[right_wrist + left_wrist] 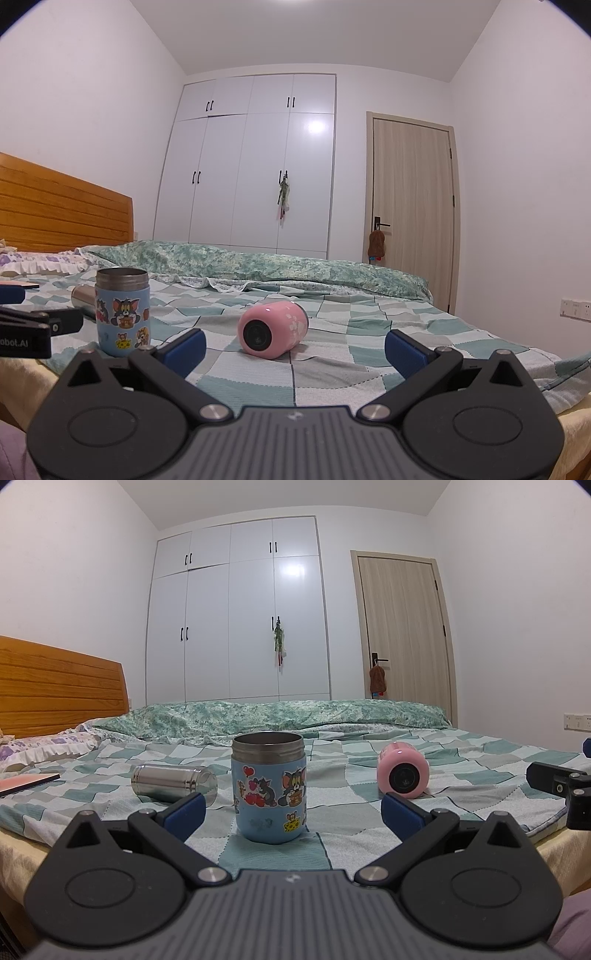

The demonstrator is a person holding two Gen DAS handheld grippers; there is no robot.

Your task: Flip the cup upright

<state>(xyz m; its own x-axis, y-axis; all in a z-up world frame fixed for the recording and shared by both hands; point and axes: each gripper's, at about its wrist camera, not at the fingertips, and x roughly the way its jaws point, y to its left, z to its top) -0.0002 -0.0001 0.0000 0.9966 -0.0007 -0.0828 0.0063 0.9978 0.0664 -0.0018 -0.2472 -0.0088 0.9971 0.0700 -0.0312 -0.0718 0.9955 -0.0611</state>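
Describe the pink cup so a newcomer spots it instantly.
On the bed's checked quilt, look right of the upright blue cartoon-sticker cup. The pink cup lies on its side, dark round end facing the camera; the only pink one, unlike the steel canister lying farther left.

Steel cup [83,301] mostly hidden behind blue cup [123,312]; book [26,781] cut by left edge.

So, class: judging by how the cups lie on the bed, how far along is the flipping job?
Done: the blue cartoon cup stands upright, mouth up. In hand: nothing; the left gripper and the right gripper are both open and empty, the right one facing the pink cup. Left: the pink cup lies on its side, and so does the steel cup behind the blue one.
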